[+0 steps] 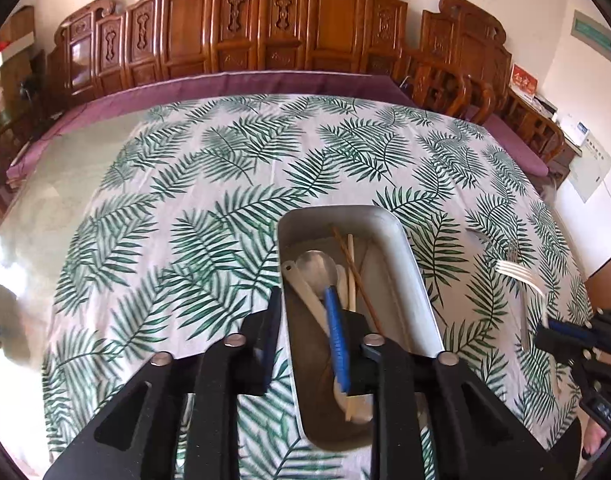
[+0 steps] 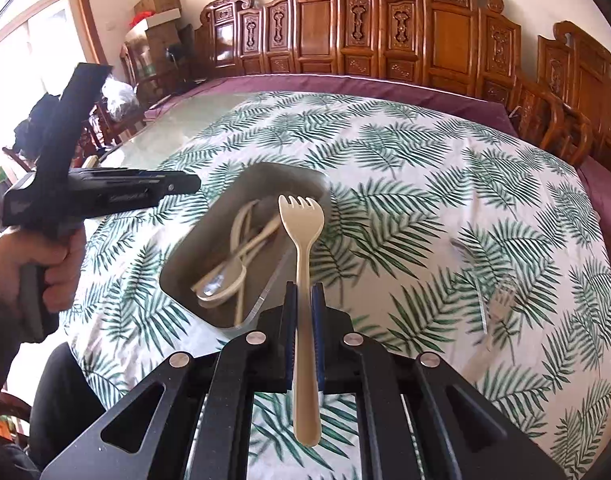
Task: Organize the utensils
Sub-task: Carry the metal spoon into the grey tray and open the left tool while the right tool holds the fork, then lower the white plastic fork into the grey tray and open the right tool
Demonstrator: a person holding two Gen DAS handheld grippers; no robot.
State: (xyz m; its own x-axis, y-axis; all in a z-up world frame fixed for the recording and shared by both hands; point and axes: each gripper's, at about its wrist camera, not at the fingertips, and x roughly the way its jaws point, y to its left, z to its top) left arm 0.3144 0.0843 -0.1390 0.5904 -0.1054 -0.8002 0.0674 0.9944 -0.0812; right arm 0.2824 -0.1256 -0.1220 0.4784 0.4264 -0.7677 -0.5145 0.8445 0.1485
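Note:
A grey metal tray lies on the leaf-print tablecloth and holds spoons, chopsticks and a white utensil. My left gripper is open, its fingers straddling the tray's left wall near its front end. My right gripper is shut on a cream plastic fork, tines pointing forward, held above the cloth just right of the tray. The right gripper also shows in the left wrist view with the fork. A clear plastic fork lies on the cloth at the right.
The tablecloth covers a large glass-topped table with a purple edge. Carved wooden chairs line the far side. The left gripper and the hand that holds it show at the left of the right wrist view.

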